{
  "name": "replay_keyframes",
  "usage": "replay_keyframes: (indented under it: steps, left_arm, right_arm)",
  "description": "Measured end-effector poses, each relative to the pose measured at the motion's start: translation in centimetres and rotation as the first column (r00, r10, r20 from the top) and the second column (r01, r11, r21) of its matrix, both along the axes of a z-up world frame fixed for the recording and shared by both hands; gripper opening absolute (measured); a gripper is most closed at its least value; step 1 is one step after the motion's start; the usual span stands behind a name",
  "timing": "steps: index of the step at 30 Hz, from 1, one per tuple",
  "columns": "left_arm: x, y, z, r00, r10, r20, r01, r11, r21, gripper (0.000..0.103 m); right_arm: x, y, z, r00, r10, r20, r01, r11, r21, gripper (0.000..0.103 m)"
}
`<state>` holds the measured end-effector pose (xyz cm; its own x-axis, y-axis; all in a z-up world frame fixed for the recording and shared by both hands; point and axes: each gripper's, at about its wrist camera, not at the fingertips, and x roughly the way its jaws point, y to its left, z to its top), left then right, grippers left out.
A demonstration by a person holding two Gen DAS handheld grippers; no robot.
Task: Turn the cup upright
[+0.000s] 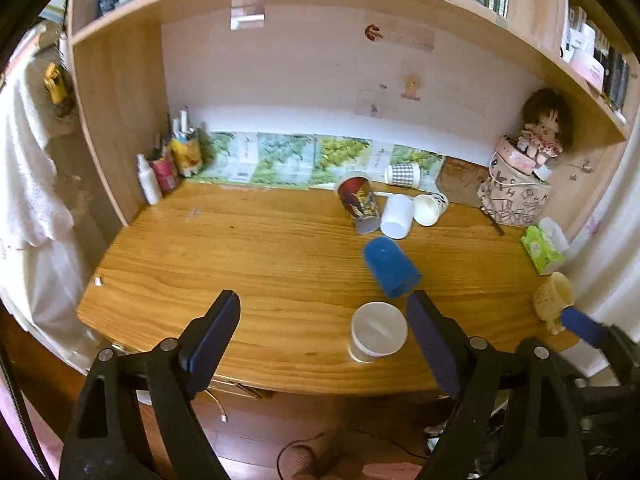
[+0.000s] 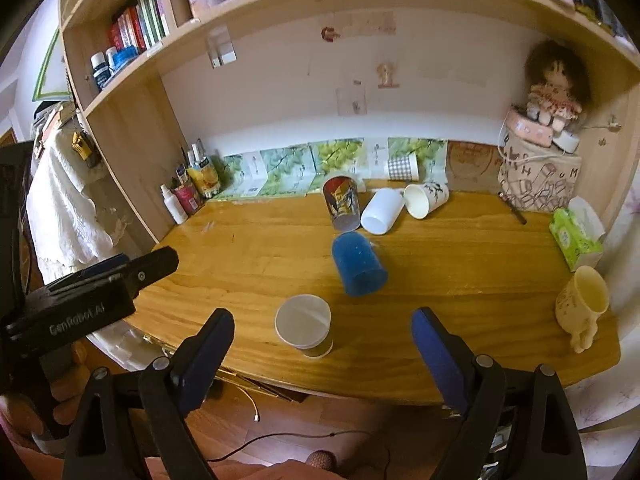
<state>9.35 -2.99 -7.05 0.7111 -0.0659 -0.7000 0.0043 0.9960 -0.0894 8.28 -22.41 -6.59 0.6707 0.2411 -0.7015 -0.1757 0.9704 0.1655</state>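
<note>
Blue cup (image 2: 358, 266) lies tipped mid-desk (image 2: 460, 280): light, stiff, slick plastic, best pinched across its wall. Both grippers (image 1: 324, 320) (image 2: 322, 336) are spread, empty.

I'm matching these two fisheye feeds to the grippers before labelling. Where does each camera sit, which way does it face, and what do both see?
Left wrist: sits on the left gripper, off the desk's near edge, facing the back wall; its open blue-padded fingers frame a paper cup, and the right gripper's tip shows far right.
Right wrist: sits on the right gripper, facing likewise; the left gripper's black body shows at left.
Shared: toppled blue cup, paper cup, yellow mug, doll.
</note>
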Motion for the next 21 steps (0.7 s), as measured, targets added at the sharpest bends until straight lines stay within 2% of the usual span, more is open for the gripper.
replay_keyframes:
  steps: [3,6,11,14,21]
  left_arm:
    - [-1.2,-0.1,0.2,0.999,0.011,0.03,-0.012,1.0,0.011,0.092]
    - [-2.4,-0.2,0.7,0.997,0.029,0.073,-0.031,0.999,0.028,0.1]
    - [-4.3,-0.4,1.8,0.985,0.054,0.166,-0.065,0.996,0.058,0.102]
    - [-5.1,-0.4,2.2,0.976,0.056,0.21,-0.068,0.996,0.05,0.102]
    - [-6.5,-0.4,3.0,0.961,0.067,0.268,-0.088,0.994,0.07,0.102]
  right_arm:
    - [-1.0,-0.2,0.6,1.0,-0.005,0.026,0.005,1.0,0.013,0.099]
    - [-2.3,-0.2,1.3,0.997,-0.01,0.075,0.01,1.0,0.005,0.1]
    - [-4.4,0.0,2.2,0.988,-0.026,0.151,0.029,1.0,-0.012,0.102]
    - [-5.2,-0.2,2.5,0.982,-0.045,0.181,0.048,0.999,-0.01,0.102]
    - [-6.9,-0.8,3.3,0.965,-0.087,0.246,0.087,0.996,0.01,0.102]
